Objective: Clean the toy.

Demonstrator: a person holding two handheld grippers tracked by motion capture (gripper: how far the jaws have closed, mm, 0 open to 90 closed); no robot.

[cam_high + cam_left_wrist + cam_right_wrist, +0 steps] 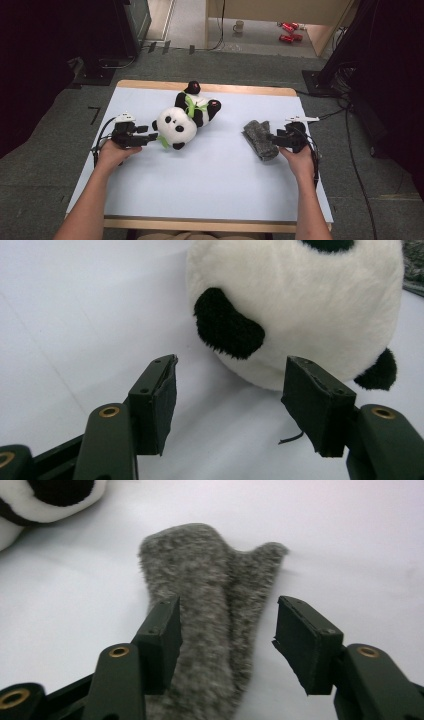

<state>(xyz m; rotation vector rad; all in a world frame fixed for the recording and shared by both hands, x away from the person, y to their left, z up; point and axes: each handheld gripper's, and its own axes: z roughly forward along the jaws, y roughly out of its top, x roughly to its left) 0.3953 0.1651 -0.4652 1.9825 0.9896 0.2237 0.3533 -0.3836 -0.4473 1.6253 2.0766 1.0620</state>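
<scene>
Panda toy, high view: a black and white plush panda (182, 120) lies on its back on the white table (210, 175), left of middle and toward the far edge.
Panda's long axis, high view: it runs diagonally, with the round head toward the near left and the feet toward the far right; a green ribbon sits at the neck.
Grey cloth, high view: a fuzzy grey cloth (260, 140) lies flat on the right side of the table, well apart from the panda, its long axis running from far left to near right.
Left gripper, high view: the left gripper (149, 137), held in the person's left hand, points right at the panda's head, just beside it.
Right gripper, high view: the right gripper (272, 137), held in the right hand, points left over the grey cloth.
Left gripper view: the jaws stand apart with bare table between them; the panda's head, with one black eye patch, is just beyond the tips, and I cannot tell whether it touches them.
Right gripper view: the jaws stand apart on either side of the grey cloth; the left pad overlaps its edge, the right pad is clear of it. The cloth runs straight away from the gripper and ends in two rounded lobes.
</scene>
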